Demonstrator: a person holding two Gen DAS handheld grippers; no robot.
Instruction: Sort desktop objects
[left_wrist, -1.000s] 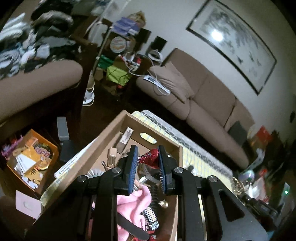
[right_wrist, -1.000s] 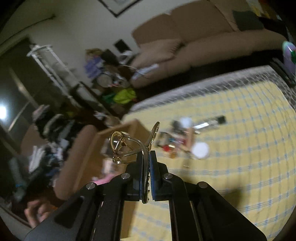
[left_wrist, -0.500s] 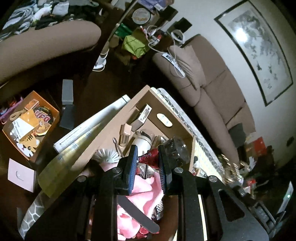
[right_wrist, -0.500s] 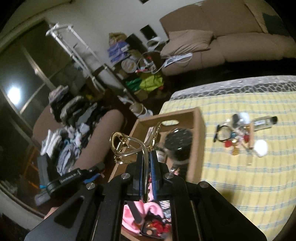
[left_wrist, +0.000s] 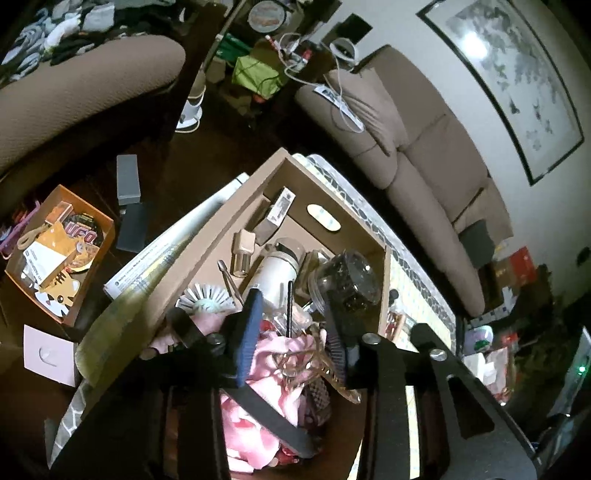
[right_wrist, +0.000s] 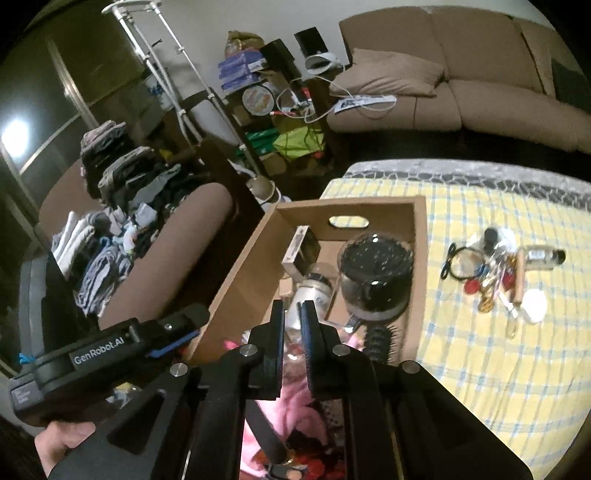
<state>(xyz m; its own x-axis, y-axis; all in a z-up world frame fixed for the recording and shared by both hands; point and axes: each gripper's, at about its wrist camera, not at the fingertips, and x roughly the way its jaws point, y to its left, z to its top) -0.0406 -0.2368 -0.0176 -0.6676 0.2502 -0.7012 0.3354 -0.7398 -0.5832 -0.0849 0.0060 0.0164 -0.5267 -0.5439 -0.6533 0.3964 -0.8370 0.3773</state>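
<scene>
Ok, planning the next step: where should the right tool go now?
Probably over to the small items on the yellow cloth: the right tool's jaws have just been opening, nothing between them, and the gold clip lies in the wooden box.

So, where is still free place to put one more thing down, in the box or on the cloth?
The wooden box has a bare floor strip along its left wall, beside the small carton. The checked cloth is free nearer than the pile of small items. Crowded: the box's near end, around the pink cloth and dark jar.
</scene>
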